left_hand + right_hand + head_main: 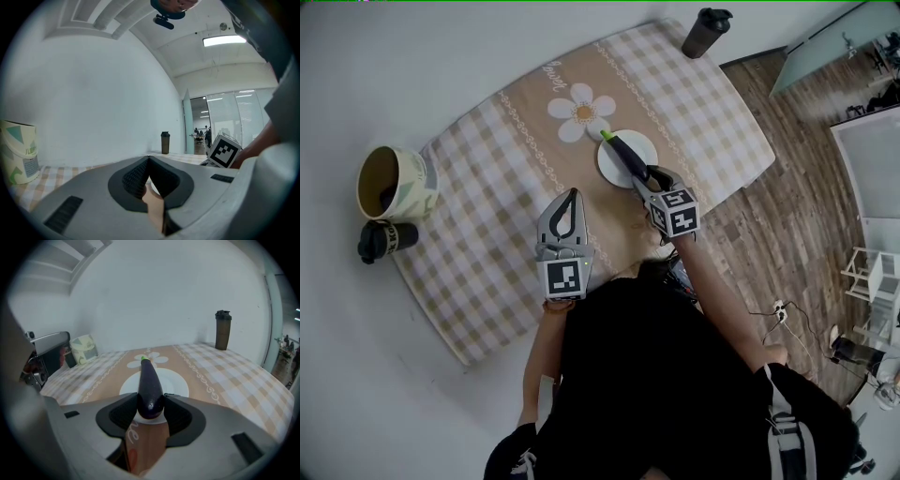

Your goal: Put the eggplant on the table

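Observation:
A dark purple eggplant (622, 153) with a green stem is held lengthwise in my right gripper (643, 180), stem end pointing away. It hangs over a white plate (644, 143) on the checked tablecloth (487, 234). In the right gripper view the eggplant (149, 380) sits squeezed between both pads, with the plate (177, 382) below it. My right gripper (151, 400) tilts downward. My left gripper (573, 195) hovers level over the table's near part, left of the plate, with nothing in it. In the left gripper view the left gripper (149, 158) has its jaw tips touching.
A large paper cup (394, 183) and a black bottle lying on its side (384, 239) sit at the table's left end. A dark shaker bottle (705, 33) stands at the far corner. White shelving (872, 169) stands on the wood floor to the right.

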`<act>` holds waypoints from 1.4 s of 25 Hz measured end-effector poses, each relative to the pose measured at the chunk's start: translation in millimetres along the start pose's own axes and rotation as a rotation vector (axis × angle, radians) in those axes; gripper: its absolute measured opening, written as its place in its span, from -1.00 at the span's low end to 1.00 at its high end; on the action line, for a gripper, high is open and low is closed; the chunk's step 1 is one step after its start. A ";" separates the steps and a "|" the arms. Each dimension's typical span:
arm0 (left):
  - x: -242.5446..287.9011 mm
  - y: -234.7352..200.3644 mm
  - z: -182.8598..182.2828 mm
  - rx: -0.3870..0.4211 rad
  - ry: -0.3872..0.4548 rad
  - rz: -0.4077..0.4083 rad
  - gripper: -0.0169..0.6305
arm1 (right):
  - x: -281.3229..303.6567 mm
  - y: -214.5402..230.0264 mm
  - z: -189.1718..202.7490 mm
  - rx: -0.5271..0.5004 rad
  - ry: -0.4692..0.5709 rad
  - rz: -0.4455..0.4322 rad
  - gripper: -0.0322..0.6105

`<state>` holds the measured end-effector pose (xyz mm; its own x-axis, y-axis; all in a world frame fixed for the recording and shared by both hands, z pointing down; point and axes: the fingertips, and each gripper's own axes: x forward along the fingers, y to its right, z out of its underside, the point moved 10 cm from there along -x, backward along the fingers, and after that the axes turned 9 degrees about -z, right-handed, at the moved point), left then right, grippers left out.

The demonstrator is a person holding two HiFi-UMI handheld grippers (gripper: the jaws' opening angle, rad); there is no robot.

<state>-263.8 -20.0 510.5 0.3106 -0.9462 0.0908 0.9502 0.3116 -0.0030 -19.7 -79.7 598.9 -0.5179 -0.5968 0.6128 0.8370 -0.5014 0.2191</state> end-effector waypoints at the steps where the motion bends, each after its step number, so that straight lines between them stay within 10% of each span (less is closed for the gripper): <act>1: -0.2 -0.2 -0.5 -0.002 0.000 -0.001 -0.94 | 0.8 0.0 0.7 0.000 -0.005 0.002 -0.32; 18: 2.8 5.7 1.8 0.012 -0.019 0.006 -0.94 | -2.9 -0.9 0.1 0.020 -0.012 -0.012 -0.03; 35: 33.9 128.4 -1.4 0.087 -0.065 0.230 -0.94 | -164.3 54.0 -38.2 -0.031 0.432 -0.132 -0.03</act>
<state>-131.3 -12.1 511.8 0.5131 -0.8431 0.1612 0.8483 0.5267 0.0546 103.9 -32.6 481.0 -0.6519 -0.7296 0.2065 0.7563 -0.6057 0.2475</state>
